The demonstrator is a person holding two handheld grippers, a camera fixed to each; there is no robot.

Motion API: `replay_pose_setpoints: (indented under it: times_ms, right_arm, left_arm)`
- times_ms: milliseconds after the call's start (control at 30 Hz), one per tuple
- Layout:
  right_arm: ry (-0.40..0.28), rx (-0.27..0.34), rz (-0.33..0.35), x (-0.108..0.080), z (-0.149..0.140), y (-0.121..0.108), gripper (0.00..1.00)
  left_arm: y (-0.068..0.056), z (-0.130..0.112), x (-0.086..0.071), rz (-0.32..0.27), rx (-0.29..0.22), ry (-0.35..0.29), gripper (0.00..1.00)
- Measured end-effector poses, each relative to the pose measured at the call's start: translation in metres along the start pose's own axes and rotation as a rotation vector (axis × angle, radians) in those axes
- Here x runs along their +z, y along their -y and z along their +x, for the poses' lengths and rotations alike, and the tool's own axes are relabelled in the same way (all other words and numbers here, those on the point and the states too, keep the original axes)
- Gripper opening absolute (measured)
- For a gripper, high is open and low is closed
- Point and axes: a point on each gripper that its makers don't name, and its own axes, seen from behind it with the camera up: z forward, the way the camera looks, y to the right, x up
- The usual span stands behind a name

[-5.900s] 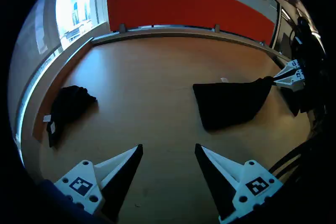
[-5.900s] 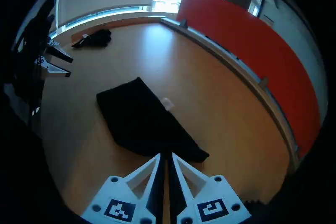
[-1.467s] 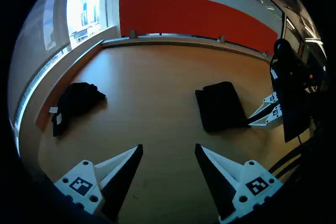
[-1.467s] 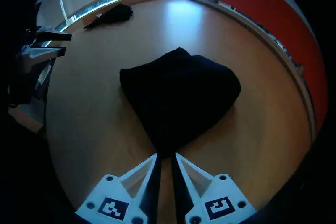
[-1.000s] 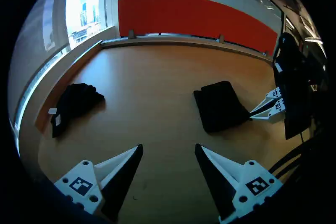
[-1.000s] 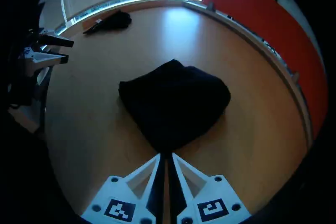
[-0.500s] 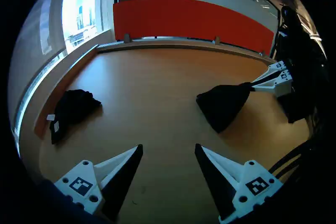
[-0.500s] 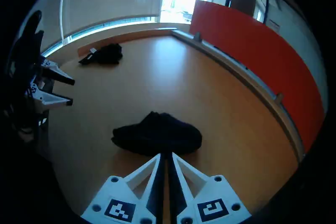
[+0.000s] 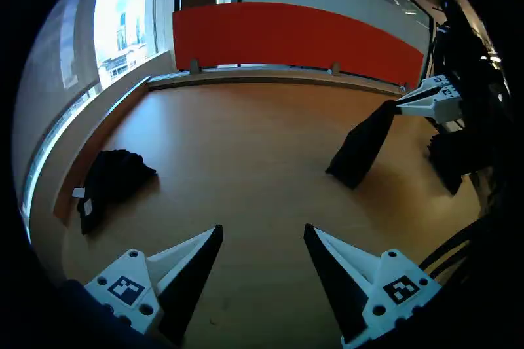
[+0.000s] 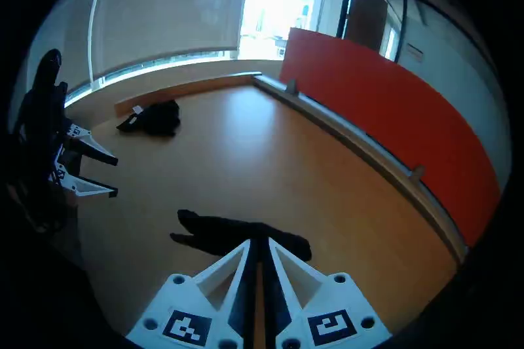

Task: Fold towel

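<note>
Above the table (image 9: pixel 229 139), the right hand-held gripper (image 10: pixel 261 247) pinches the hanging towel (image 9: pixel 359 147); the left hand-held gripper (image 9: pixel 262 238) hovers spread.

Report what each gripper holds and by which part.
The right gripper is shut on the black towel, pinching its top end so the cloth hangs down. The left gripper is open and holds nothing.
</note>
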Motion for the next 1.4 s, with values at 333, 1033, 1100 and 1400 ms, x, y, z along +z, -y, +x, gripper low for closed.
replay_pose_setpoints:
  times_ms: [333,1033,1100,1400]
  right_arm:
    - [-0.017,0.022,-0.048,-0.023,-0.001,-0.028,0.04]
    - [-0.014,0.078,-0.146,-0.069,-0.030,-0.104,0.04]
    - [-0.015,0.087,-0.155,-0.074,-0.032,-0.112,0.04]
    - [-0.014,0.121,-0.200,-0.105,-0.046,-0.154,0.04]
  left_arm:
    - [-0.004,0.006,0.004,-0.015,0.014,0.002,0.92]
    - [-0.013,0.009,0.017,-0.019,0.035,0.023,0.92]
    - [-0.014,0.009,0.017,-0.018,0.036,0.024,0.92]
    - [-0.016,0.007,0.018,-0.010,0.032,0.029,0.92]
